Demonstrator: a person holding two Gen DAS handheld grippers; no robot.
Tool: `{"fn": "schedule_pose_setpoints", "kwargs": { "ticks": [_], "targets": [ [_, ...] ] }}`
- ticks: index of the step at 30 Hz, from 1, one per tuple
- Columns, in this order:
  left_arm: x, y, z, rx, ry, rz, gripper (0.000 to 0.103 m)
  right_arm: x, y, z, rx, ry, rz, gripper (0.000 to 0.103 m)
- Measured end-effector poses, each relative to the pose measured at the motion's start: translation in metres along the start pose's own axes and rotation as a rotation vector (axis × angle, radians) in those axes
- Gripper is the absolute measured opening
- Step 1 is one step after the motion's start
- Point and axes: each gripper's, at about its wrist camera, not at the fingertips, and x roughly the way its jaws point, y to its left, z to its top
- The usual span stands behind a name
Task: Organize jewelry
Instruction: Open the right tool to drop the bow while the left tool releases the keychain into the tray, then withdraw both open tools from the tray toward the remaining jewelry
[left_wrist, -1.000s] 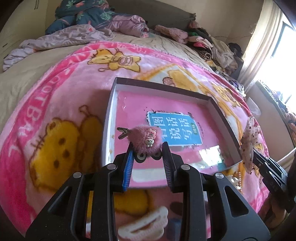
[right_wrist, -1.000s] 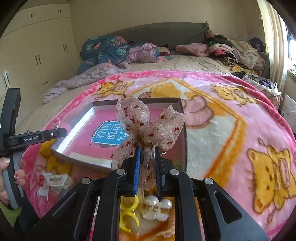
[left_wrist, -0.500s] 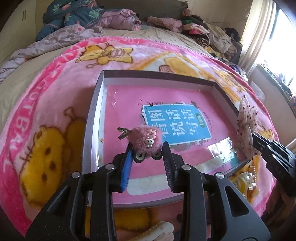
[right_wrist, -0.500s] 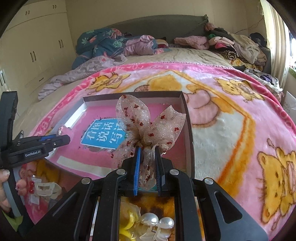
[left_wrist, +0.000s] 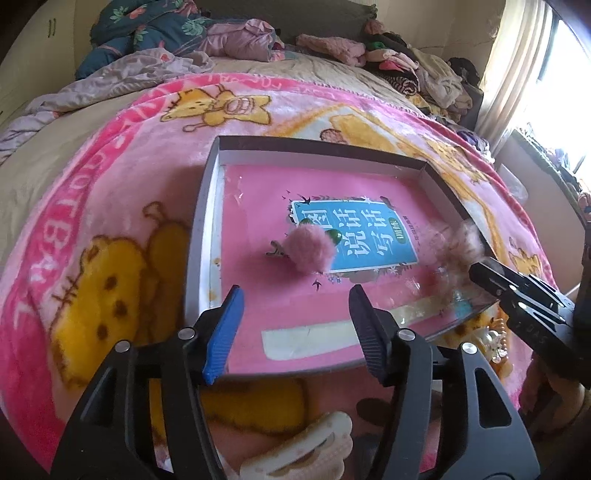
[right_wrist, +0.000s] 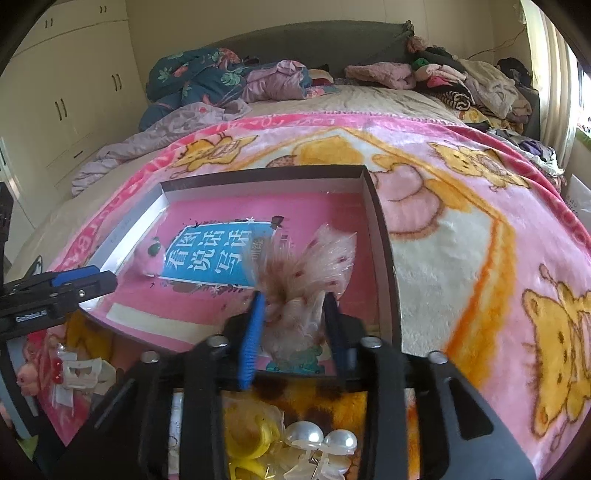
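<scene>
A shallow grey tray with a pink printed sheet on its floor lies on the pink cartoon blanket. A fluffy pink hair clip rests loose on that sheet, just ahead of my left gripper, whose jaws are opening and hold nothing. In the right wrist view the same clip lies by the tray's left wall, near the left gripper. My right gripper hangs over the tray's near right corner with its jaws opening. A sheer dotted bow, blurred, sits loosely between them. The left wrist view shows that bow at the tip of the right gripper.
Loose hair clips lie on the blanket in front of the tray: a white claw clip, a pearl clip, a yellow clip, another white clip. Clothes and bedding are piled at the far end. Wardrobe doors stand at left.
Both grippers have spread their jaws. The fluffy pink clip has left the left gripper and now lies on the tray floor. The bow has slackened and blurs between the right jaws.
</scene>
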Motion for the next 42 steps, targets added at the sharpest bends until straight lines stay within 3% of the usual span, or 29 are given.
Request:
{"fn": "schedule_pose_setpoints", "kwargs": {
  "ticks": [2, 7, 10, 13, 28, 42],
  "targets": [
    [-0.007, 0.001, -0.001, -0.004, -0.008, 0.003, 0.058, -0.004, 0.000, -0.001, 0.000, -0.010, -0.004, 0.053],
    [-0.023, 0.002, -0.005, -0.008, -0.028, 0.004, 0.065, -0.025, 0.000, -0.004, -0.002, -0.052, -0.011, 0.068],
    [-0.032, 0.003, -0.008, -0.014, -0.042, 0.005, 0.070, -0.038, -0.001, -0.006, 0.003, -0.072, -0.008, 0.070],
    [-0.042, 0.006, -0.012, -0.023, -0.052, 0.001, 0.075, -0.051, -0.003, -0.008, 0.011, -0.087, -0.010, 0.081],
    [-0.081, 0.018, -0.030, -0.047, -0.102, 0.019, 0.083, -0.107, 0.004, -0.022, -0.010, -0.145, -0.009, 0.083],
    [-0.103, 0.029, -0.048, -0.055, -0.121, 0.044, 0.083, -0.125, 0.025, -0.036, -0.067, -0.137, 0.005, 0.088]
  ]
}}
